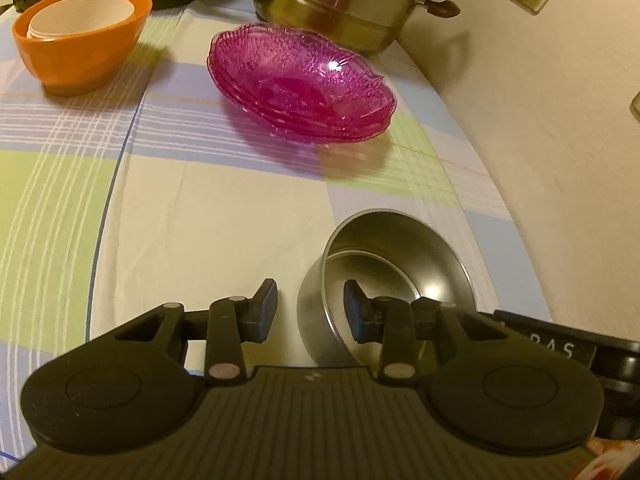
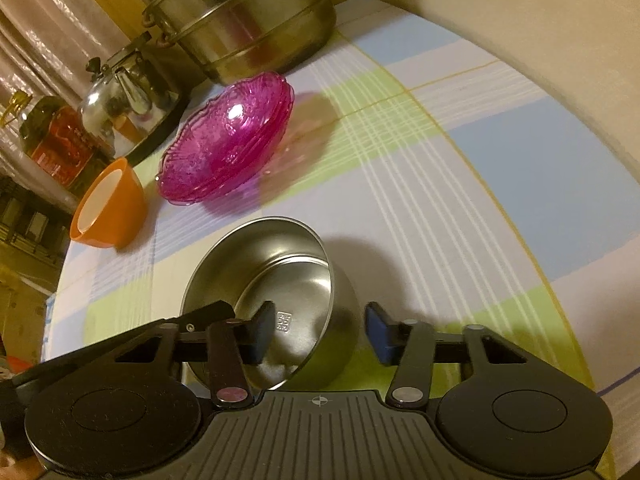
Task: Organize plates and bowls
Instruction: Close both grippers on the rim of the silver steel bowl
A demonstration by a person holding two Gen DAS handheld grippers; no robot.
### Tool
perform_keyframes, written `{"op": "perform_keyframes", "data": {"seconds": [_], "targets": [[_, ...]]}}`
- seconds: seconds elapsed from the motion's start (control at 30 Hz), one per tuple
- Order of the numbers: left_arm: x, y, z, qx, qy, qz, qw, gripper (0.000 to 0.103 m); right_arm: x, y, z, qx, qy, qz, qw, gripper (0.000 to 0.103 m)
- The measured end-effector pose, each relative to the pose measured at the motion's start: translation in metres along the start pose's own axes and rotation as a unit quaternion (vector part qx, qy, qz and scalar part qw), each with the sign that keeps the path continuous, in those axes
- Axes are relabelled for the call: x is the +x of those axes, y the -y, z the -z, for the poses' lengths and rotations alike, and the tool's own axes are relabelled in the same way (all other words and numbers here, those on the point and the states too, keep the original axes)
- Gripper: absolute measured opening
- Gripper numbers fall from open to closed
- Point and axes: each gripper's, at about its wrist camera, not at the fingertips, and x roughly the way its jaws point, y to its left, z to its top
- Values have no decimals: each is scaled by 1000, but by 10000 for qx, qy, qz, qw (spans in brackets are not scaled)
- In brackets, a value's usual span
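Note:
A stack of steel bowls [image 1: 384, 280] sits on the checked tablecloth, also in the right wrist view [image 2: 276, 300]. My left gripper [image 1: 310, 312] is open, its jaws straddling the bowls' left rim, one finger inside. My right gripper [image 2: 320, 332] is open, straddling the opposite rim, left finger inside the bowl. A stack of pink glass plates [image 1: 300, 80] lies beyond, also in the right wrist view [image 2: 228, 140]. An orange bowl [image 1: 80, 36] holding a white bowl stands at the far left, also in the right wrist view [image 2: 108, 208].
A big steel steamer pot [image 1: 348, 4] stands at the back by the wall, a kettle [image 2: 128, 96] and an oil bottle [image 2: 56, 140] beside it. The wall [image 1: 540, 120] runs along the right. The table edge falls away left in the right wrist view.

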Motion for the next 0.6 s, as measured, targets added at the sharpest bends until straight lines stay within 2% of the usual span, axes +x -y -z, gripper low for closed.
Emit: {"op": "perform_keyframes", "data": {"seconds": [0.1,0.17,0.4,0.6], "targets": [[3,0,0,18,-36,5,10000,30,2,0,0,10,4,76,10000,43],[5,-1,1,18,-45,-1,10000,25,3,0,0,-3,-4,94,10000,40],[6,2,1,79,-29,2,10000,18,5,0,1,-31,-11,156,9999,35],[7,6,2,168,-12,-67,9998,17,7,1,2,-42,7,227,9997,26]]}}
